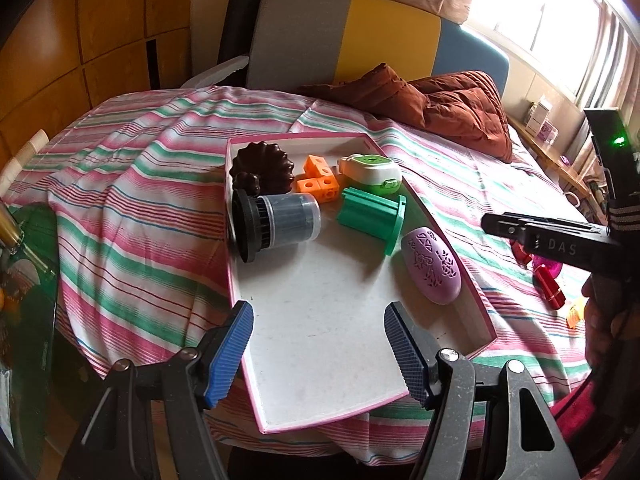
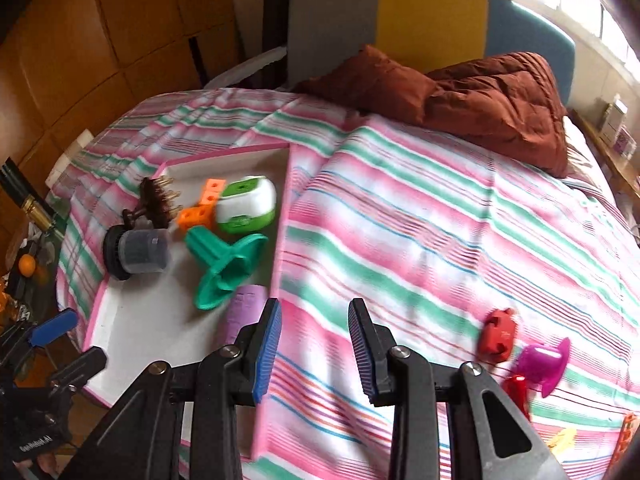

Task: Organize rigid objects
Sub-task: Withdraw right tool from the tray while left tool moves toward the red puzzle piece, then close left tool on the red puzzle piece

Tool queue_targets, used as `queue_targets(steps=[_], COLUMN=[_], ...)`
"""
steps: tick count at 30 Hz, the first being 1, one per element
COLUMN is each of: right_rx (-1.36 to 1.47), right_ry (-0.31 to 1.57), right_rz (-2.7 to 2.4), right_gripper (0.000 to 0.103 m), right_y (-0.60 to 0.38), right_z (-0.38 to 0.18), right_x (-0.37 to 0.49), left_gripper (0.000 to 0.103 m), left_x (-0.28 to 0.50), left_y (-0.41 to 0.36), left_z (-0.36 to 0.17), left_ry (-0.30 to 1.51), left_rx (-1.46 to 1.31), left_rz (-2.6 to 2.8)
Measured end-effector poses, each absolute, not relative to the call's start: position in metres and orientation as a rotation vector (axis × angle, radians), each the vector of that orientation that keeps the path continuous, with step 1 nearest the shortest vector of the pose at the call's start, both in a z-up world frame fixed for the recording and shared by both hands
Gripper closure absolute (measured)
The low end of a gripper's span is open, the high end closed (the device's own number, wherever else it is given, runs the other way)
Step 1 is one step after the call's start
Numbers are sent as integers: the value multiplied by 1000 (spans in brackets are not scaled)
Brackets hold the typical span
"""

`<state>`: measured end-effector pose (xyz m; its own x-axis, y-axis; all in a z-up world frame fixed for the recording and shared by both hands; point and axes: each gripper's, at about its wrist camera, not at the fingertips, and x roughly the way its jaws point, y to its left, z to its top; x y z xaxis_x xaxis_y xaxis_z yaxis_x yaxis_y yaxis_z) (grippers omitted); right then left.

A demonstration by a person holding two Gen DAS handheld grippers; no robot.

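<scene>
A white tray with a pink rim point(image 1: 474, 292) point(image 2: 280, 248) lies on the striped bed. In it are a brown brush point(image 1: 262, 166), orange cubes point(image 1: 318, 180), a green-and-white case point(image 1: 372, 172), a grey-and-black cylinder point(image 1: 280, 220), a green spool point(image 1: 372, 216) and a purple oval point(image 1: 434, 266). My left gripper point(image 1: 318, 354) is open and empty over the tray's near end. My right gripper point(image 2: 314, 354) is open and empty above the bedspread, just right of the tray. Red pieces point(image 2: 496, 336) and a magenta spool point(image 2: 544, 364) lie on the bed to its right.
A brown quilted pillow point(image 2: 480, 96) lies at the bed's head before a grey, yellow and blue headboard point(image 2: 420, 16). A wooden wardrobe point(image 1: 80, 40) stands at the left. An orange piece point(image 2: 628, 432) lies at the bed's right edge. A cluttered table point(image 1: 24, 280) is at the left.
</scene>
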<state>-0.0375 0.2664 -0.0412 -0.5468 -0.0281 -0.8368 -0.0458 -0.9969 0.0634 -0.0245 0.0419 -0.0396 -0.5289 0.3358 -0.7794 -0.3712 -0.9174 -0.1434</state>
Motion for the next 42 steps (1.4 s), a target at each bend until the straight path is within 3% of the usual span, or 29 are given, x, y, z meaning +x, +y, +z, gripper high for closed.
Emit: queue_targets(steps=[21,30,42], right_rx=[-1269,-1148,-1076], right_ry=[281,619,796], right_rz=[2477,2326,2234], right_gripper=[69,69,69], right_y=[424,488,511], right_z=[-33,-49,-49], right_x=[6,31,48], left_gripper=[34,34,34], left_x=[-18,-18,-12], left_y=[80,112,191], left_z=[-29,-22,-16], left_ry=[152,206,285], left_rx=[-1187,-1147,-1081], left_rz=[2390,2345,2198])
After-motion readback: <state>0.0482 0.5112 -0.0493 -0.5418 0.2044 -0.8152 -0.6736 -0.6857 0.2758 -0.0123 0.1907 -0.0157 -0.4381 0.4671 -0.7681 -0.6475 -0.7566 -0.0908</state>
